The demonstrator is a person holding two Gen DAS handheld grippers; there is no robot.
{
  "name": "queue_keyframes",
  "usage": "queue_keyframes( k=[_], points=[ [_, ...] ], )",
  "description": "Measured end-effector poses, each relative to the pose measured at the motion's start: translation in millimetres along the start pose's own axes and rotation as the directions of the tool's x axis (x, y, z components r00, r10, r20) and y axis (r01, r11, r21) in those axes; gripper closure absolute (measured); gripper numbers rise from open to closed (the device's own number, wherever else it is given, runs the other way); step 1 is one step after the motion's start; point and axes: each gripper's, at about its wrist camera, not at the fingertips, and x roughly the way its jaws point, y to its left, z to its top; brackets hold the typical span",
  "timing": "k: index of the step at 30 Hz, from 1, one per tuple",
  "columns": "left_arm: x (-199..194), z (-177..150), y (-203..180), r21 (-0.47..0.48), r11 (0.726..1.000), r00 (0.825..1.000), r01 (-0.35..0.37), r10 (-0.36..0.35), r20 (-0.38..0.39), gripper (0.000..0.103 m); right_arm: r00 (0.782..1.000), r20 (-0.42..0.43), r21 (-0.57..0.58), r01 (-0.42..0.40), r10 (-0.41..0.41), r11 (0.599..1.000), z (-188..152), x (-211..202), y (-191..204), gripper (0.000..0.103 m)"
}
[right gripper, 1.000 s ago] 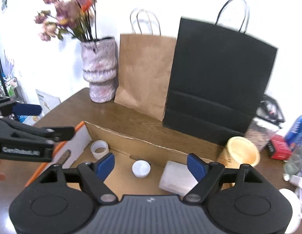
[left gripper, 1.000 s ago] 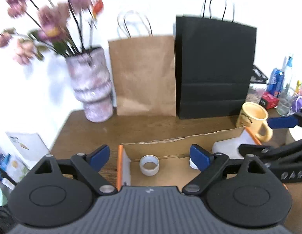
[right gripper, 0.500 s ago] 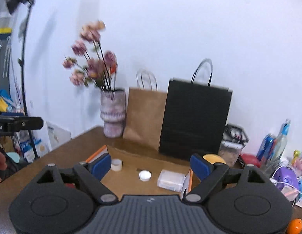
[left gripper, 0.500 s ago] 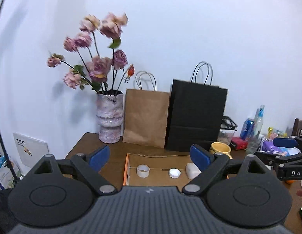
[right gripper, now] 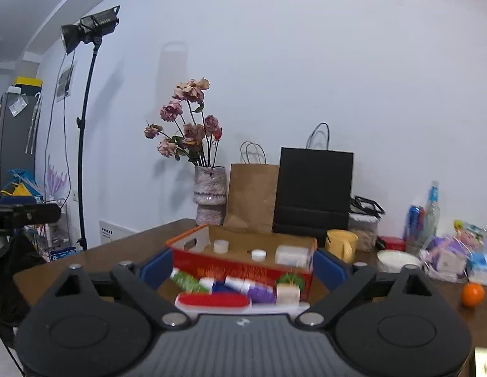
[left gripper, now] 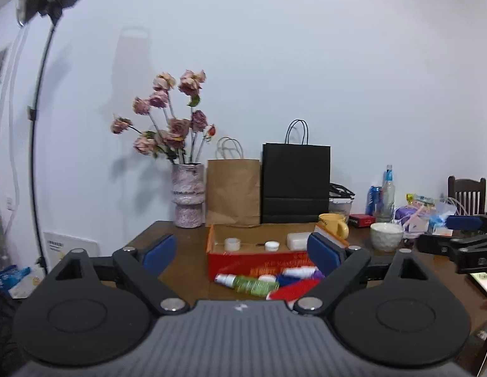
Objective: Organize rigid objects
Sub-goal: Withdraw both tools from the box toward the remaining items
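A red cardboard box (left gripper: 259, 262) sits open on the brown table (left gripper: 187, 271). Inside lie a tape roll (left gripper: 232, 244), a white cap (left gripper: 271, 245) and a white block (left gripper: 298, 240). In front of the box lie a green spray bottle (left gripper: 246, 282), thread spools (right gripper: 243, 284) and a red brush (right gripper: 212, 300). My left gripper (left gripper: 242, 251) is open and empty, back from the box. My right gripper (right gripper: 242, 265) is open and empty, also back from the box; it shows at the right edge of the left wrist view (left gripper: 460, 235).
A vase of flowers (left gripper: 187, 199), a brown bag (left gripper: 233, 191) and a black bag (left gripper: 295, 183) stand behind the box. A yellow mug (left gripper: 333, 224), white bowl (left gripper: 386, 235), bottles (left gripper: 383, 193) and an orange (right gripper: 473, 294) crowd the right side.
Both grippers have pulled far back and up from over the box. The box now looks small, and the objects in front of it have come into view.
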Motion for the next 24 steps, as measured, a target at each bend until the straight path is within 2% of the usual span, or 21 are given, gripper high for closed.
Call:
queue_keyframes(
  k=[2,5,8,9,12,18,22,24],
  points=[
    [-25.6,-15.9,-2.9,-0.016,1.000,1.000,-0.016,0.016,0.008,0.005,1.000,-0.005,0.075,0.005,-0.005,0.997,-17.7,-23.3,1.9,0.002],
    [-48.3,-31.2,-6.1,0.019,1.000,1.000,0.001,0.000,-0.018,0.003,0.998,-0.055,0.175,-0.009,0.019,0.985,-45.3,-47.9,4.3,0.002],
    [-49.1,-33.7,-9.2,0.061,0.997,0.998,0.049,-0.048,-0.027,0.002,0.993,-0.116,0.191,0.011,0.012,0.981,-61.2,-48.7,10.1,0.002],
    [-48.0,-33.7,-10.8,0.065,0.997,0.999,0.045,-0.044,-0.021,0.001,0.992,-0.126,0.179,0.011,0.012,0.984,-63.7,-46.8,12.5,0.002],
    [-39.2,-35.6,-12.4,0.030,0.999,0.999,0.026,-0.025,-0.024,0.000,0.991,-0.131,0.146,0.035,-0.016,0.989,-66.3,-39.1,17.5,0.002],
    [-10.1,-50.7,-12.9,0.025,1.000,0.993,0.019,-0.016,-0.116,0.000,0.985,-0.171,0.165,0.038,-0.010,0.986,-68.2,-11.1,8.4,0.005],
    [30.1,-55.6,-6.6,-0.034,0.999,0.970,0.026,-0.034,-0.242,0.000,0.975,-0.220,0.196,0.049,-0.005,0.979,-71.0,15.8,-2.3,0.008],
    [51.8,-57.9,-4.4,-0.043,0.999,0.961,0.016,-0.028,-0.276,0.000,0.971,-0.239,0.230,0.048,0.009,0.972,-69.7,32.5,-10.5,0.009]
  ],
)
